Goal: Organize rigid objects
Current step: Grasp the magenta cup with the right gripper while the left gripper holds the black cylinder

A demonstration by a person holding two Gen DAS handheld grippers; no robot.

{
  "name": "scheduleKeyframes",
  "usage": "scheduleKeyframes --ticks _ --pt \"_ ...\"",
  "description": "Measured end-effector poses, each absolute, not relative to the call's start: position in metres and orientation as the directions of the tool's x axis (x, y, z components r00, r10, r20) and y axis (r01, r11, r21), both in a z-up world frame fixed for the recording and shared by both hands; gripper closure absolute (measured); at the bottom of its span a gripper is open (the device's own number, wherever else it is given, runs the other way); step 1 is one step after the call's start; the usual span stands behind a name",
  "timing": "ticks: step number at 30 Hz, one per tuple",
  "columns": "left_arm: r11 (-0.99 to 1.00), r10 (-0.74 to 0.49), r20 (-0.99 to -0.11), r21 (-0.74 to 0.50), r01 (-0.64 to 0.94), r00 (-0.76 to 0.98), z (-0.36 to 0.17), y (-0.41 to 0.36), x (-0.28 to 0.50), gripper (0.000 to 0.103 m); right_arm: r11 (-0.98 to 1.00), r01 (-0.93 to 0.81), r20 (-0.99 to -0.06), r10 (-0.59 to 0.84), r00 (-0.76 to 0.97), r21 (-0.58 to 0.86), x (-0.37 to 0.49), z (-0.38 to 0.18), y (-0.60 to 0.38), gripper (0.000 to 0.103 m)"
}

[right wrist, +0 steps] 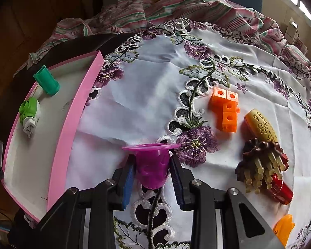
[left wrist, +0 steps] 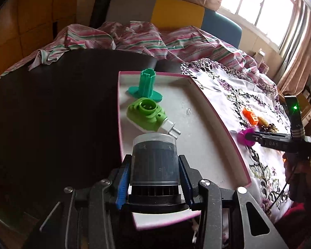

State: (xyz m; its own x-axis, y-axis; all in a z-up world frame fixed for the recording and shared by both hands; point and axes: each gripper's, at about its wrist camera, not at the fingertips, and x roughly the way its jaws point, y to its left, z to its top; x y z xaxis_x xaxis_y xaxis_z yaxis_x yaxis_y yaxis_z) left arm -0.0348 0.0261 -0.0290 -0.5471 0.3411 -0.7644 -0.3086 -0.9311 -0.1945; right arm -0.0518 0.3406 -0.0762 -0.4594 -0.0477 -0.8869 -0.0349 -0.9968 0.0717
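**Both grippers loaded over a cloth-covered tabletop**

An embroidered white cloth (right wrist: 155,95) with purple flowers covers the right part of the dark tabletop (left wrist: 51,108); a striped pink and green sheet (left wrist: 134,39) lies bunched along the far edge. Behind it stand grey, yellow and blue chair backs, with a curtained window (left wrist: 263,6) at the upper right.

A pink-rimmed tray (left wrist: 199,128) lies beside the cloth, its edge touching it. In it stand a teal spool (left wrist: 146,85) and, just nearer, a green plug adapter (left wrist: 147,114) with its prongs pointing toward the camera.

The left gripper (left wrist: 154,174) hangs over the tray's near end, its jaws clamped on a dark ribbed cylinder (left wrist: 154,157) under a clear cover. The right gripper (right wrist: 152,174) has its jaws closed narrow on a magenta flanged cup (right wrist: 152,161) above the cloth.

Further right on the cloth lie orange linked cubes (right wrist: 226,110), a yellow carved tube (right wrist: 261,126), a brown fluted piece with pale pegs (right wrist: 259,161) touching a red cylinder (right wrist: 282,188), and an orange piece (right wrist: 284,228) at the edge.
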Motion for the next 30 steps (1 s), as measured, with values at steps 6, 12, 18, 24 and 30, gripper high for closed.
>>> scheduleKeyframes --ticks 6,12,18,24,30 --pt "-0.939 0.311 -0.788 -0.170 -0.299 -0.531 -0.040 0.040 -0.061 0.059 -0.997 -0.034 -0.887 -0.043 -0.460 0.066 -0.052 -0.076 0.340 0.070" --pt "-0.952 0.263 -0.814 -0.131 -0.278 -0.518 -0.055 0.046 -0.079 0.058 -0.997 -0.035 -0.887 -0.043 -0.460 0.066 -0.052 -0.076 0.340 0.070" --pt "-0.960 0.238 -0.794 -0.104 -0.260 -0.559 -0.054 0.046 -0.087 0.051 -0.997 -0.034 -0.887 -0.042 -0.459 0.065 -0.053 -0.075 0.340 0.070" --pt "-0.967 0.214 -0.771 -0.080 -0.241 -0.600 -0.042 0.040 -0.077 0.040 -0.998 -0.032 -0.888 -0.034 -0.459 0.055 -0.054 -0.075 0.339 0.070" --pt "-0.973 0.177 -0.758 -0.040 -0.225 -0.627 -0.030 0.034 -0.056 0.039 -0.998 -0.030 -0.887 -0.030 -0.460 0.049 -0.054 -0.073 0.338 0.070"
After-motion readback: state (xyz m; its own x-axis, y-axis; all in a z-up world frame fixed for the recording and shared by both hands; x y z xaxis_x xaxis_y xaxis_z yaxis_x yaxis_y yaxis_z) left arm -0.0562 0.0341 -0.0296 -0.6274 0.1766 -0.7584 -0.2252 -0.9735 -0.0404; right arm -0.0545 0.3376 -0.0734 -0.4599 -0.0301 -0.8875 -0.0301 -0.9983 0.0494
